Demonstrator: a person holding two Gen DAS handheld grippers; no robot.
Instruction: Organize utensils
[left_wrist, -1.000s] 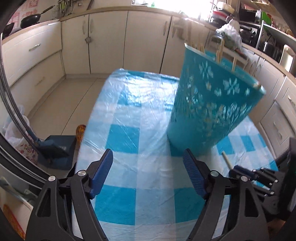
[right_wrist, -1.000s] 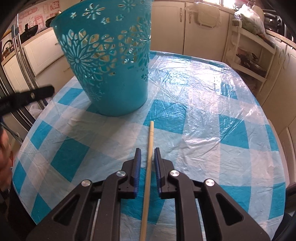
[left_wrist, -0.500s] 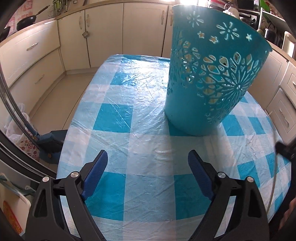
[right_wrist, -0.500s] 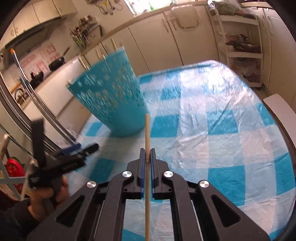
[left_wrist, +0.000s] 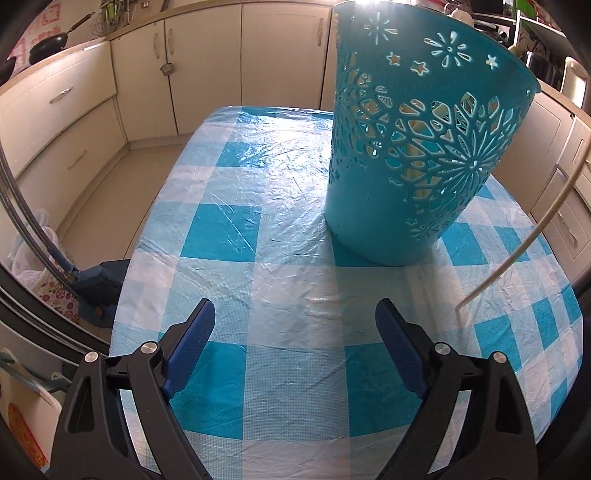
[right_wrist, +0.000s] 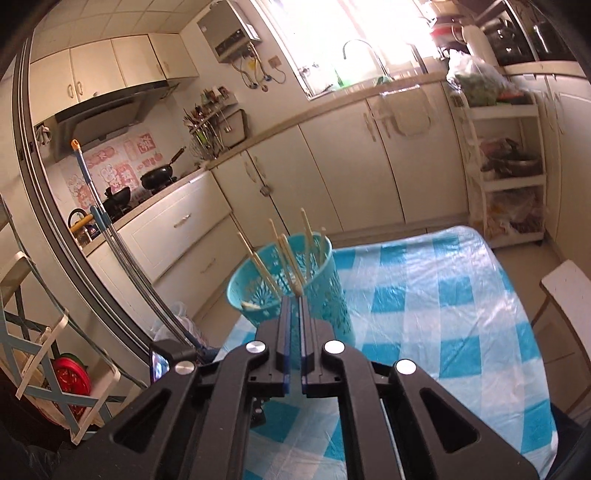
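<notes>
A teal perforated plastic basket (left_wrist: 417, 147) stands upright on the blue-and-white checked tablecloth (left_wrist: 258, 229). It also shows in the right wrist view (right_wrist: 321, 288), with several wooden chopsticks (right_wrist: 258, 264) leaning inside. My right gripper (right_wrist: 294, 301) is raised high above the table, shut on one wooden chopstick (right_wrist: 290, 266) whose tip reaches over the basket's rim. That chopstick (left_wrist: 524, 236) hangs in the air at the right of the left wrist view. My left gripper (left_wrist: 295, 325) is open and empty, low over the table in front of the basket.
Cream kitchen cabinets (left_wrist: 207, 74) ring the table. A mop pole (right_wrist: 110, 236) and a folding rack (right_wrist: 44, 362) stand at the left. A white shelf trolley (right_wrist: 502, 166) stands at the back right, and a white stool (right_wrist: 569, 291) at the table's right edge.
My right gripper has closed on the chopstick, lifted it off the table and carried it high toward the basket. My left gripper has stayed open and shifted slightly before the basket.
</notes>
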